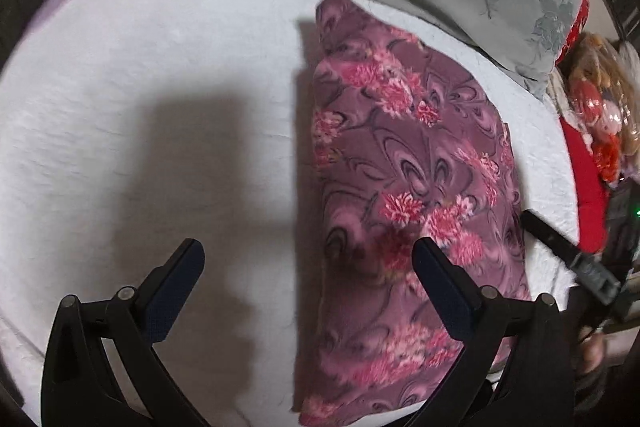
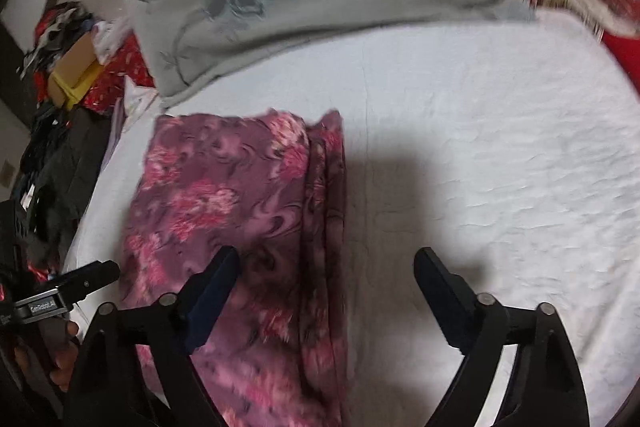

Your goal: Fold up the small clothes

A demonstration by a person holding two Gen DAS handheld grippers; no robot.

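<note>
Pointing down at the bed (image 1: 140, 87), both tongs gaping wide: left tongs (image 1: 308, 259), right tongs (image 2: 326, 267), holding nothing, hanging over the folded cloth (image 1: 408, 167).

In front of me lies the folded cloth (image 1: 408, 163), a purple fabric with pink and red flowers and dark swirls. It is folded in a long narrow rectangle and rests flat on the white sheet (image 1: 160, 67). In my right view its layered edges (image 2: 326, 211) show along one long side, one upon the other
</note>
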